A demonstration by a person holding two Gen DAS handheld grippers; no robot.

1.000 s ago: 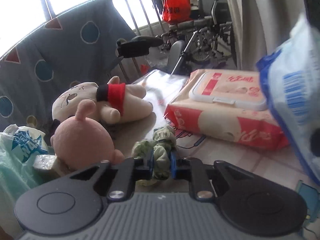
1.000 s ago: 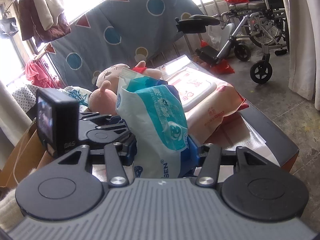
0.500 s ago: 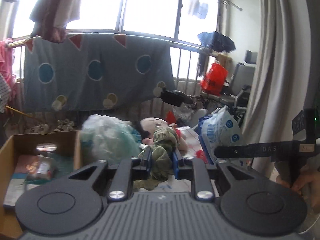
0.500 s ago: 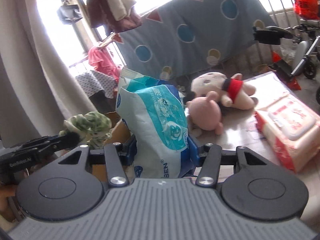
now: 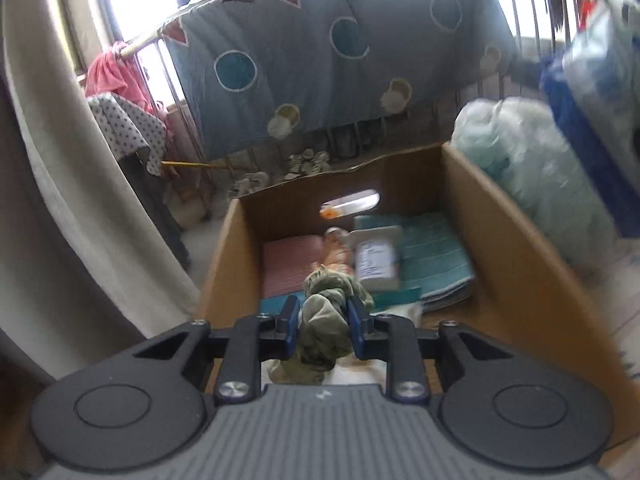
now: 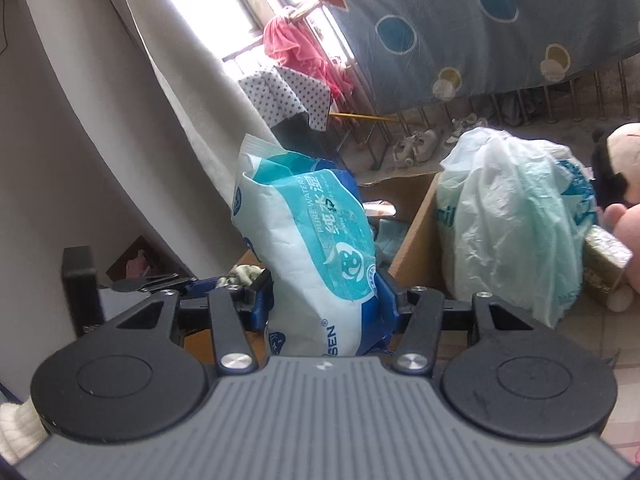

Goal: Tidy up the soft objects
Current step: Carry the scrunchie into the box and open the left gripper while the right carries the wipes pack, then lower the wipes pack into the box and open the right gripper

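A green plush toy (image 5: 320,336) sits between the blue pads of my left gripper (image 5: 322,312), filling the gap and touching both pads as the jaws are opening. It hangs over the open cardboard box (image 5: 500,220), which holds a pink cloth (image 5: 288,264), a teal towel (image 5: 432,256) and a labelled pack (image 5: 376,260). My right gripper (image 6: 324,292) is shut on an upright blue and white wipes pack (image 6: 308,232), right of the box's near corner (image 6: 412,240). The green toy (image 6: 244,272) shows at its left.
A pale green plastic bag (image 6: 512,220) stands on the table against the box's right wall. Right of it lie a gold tissue pack (image 6: 608,264) and pink plush toys (image 6: 628,224). A cream curtain (image 5: 80,200) hangs left of the box; a spotted grey blanket (image 5: 320,60) hangs behind.
Both grippers swung left from the table toward the box, each carrying its load. The left one now points down into the box and its jaws have widened around the green toy.
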